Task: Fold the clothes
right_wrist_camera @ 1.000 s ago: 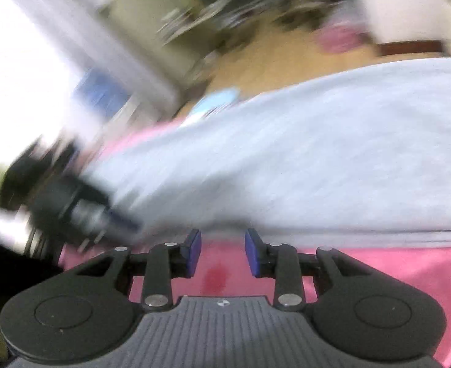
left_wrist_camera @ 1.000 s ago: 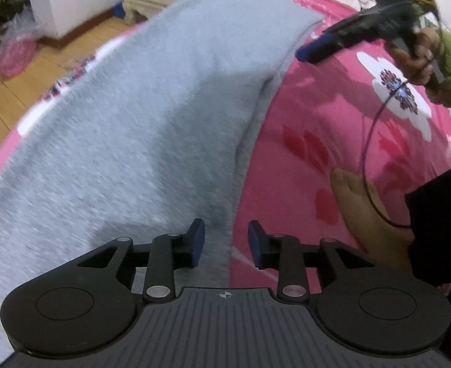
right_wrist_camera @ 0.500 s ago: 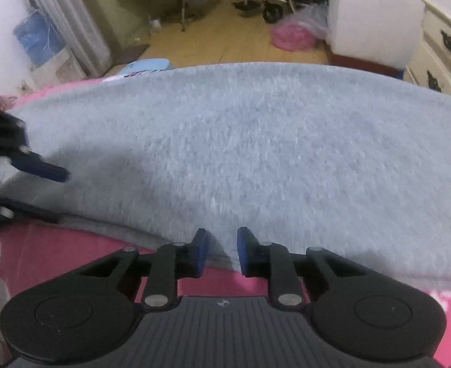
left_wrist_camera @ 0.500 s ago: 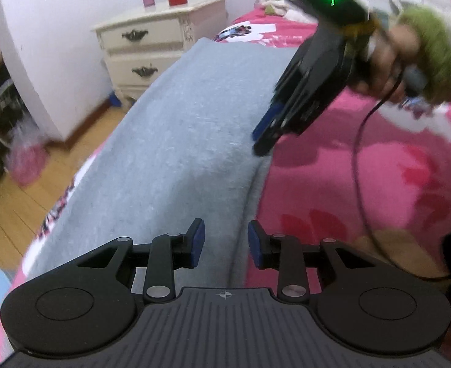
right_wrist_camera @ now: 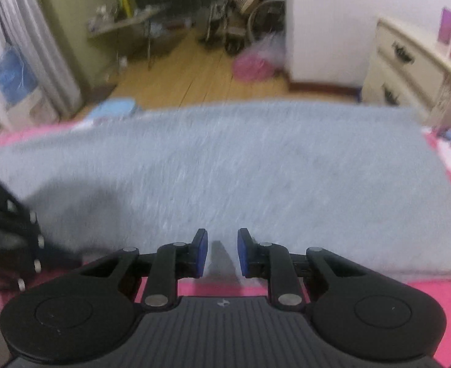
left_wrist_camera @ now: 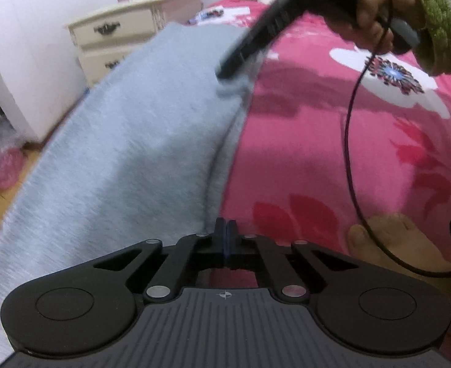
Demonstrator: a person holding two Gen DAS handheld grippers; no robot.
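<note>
A grey fleece garment (left_wrist_camera: 127, 141) lies flat on the pink flowered bedspread (left_wrist_camera: 317, 159), its long edge running away from me. My left gripper (left_wrist_camera: 225, 230) is shut right at the near end of that edge, apparently pinching it; the cloth between the pads is hidden. It also shows at the left of the right wrist view as the left gripper (right_wrist_camera: 8, 239). My right gripper (right_wrist_camera: 222, 245) is open, low on the same edge of the garment (right_wrist_camera: 225, 165), with a small ridge of cloth between its pads. A hand in a green cuff (left_wrist_camera: 375, 21) holds it.
A cream nightstand (left_wrist_camera: 127, 36) with bottles stands past the bed's far corner. Wooden floor (right_wrist_camera: 191, 76) and a pink bag (right_wrist_camera: 256, 64) lie beyond the bed. A black cable (left_wrist_camera: 348, 141) hangs over the bedspread. A bare foot (left_wrist_camera: 388, 239) rests on the bed at right.
My left gripper has closed at the garment's near edge. The right gripper has dropped onto the far part of that edge and stays partly open.
</note>
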